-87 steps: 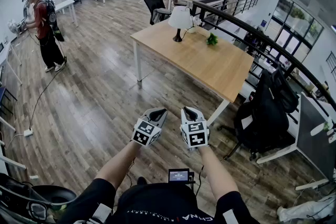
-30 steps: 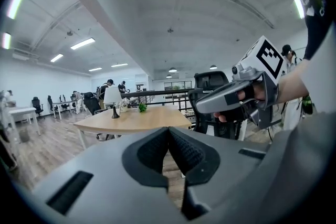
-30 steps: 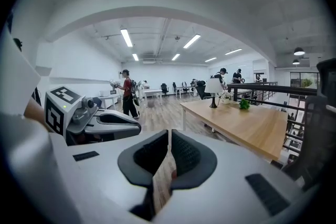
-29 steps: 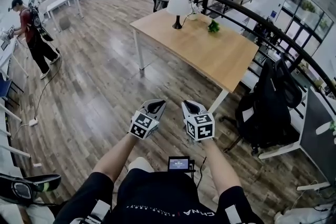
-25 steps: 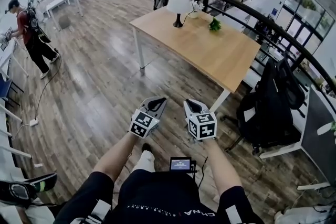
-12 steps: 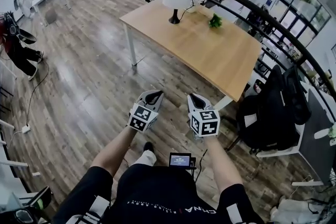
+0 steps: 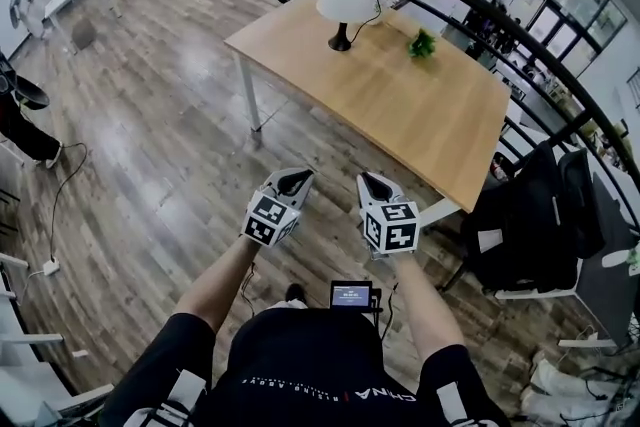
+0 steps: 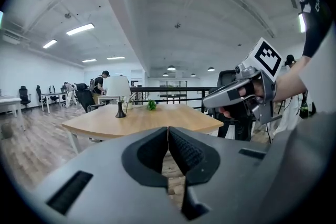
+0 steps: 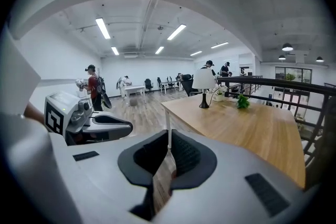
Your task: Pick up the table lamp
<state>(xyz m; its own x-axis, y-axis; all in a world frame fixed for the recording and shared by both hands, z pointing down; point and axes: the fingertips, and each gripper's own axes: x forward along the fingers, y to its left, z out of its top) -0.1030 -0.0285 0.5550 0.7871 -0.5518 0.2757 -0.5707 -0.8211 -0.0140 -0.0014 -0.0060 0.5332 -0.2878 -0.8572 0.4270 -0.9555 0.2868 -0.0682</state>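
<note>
Left gripper (image 7: 293, 178) and right gripper (image 7: 369, 181) are side by side above the wood floor (image 7: 150, 145), both pointing toward the bench (image 7: 400, 110). Left jaws are together with the tips touching and grip nothing. Right jaws are likewise closed at the tips and empty.

Table lamp (image 7: 344, 7) stands upright near the bench's far corner. It has a white shade and a dark base, and a thin cord leads off on the railing side. It is well apart from both grippers. A small green plant (image 7: 422, 43) sits on the bench to the right of the lamp, not touching it. A black railing (image 7: 520, 45) runs along the bench's far edge. A dark bag (image 7: 530, 215) sits beyond the bench's right end.
</note>
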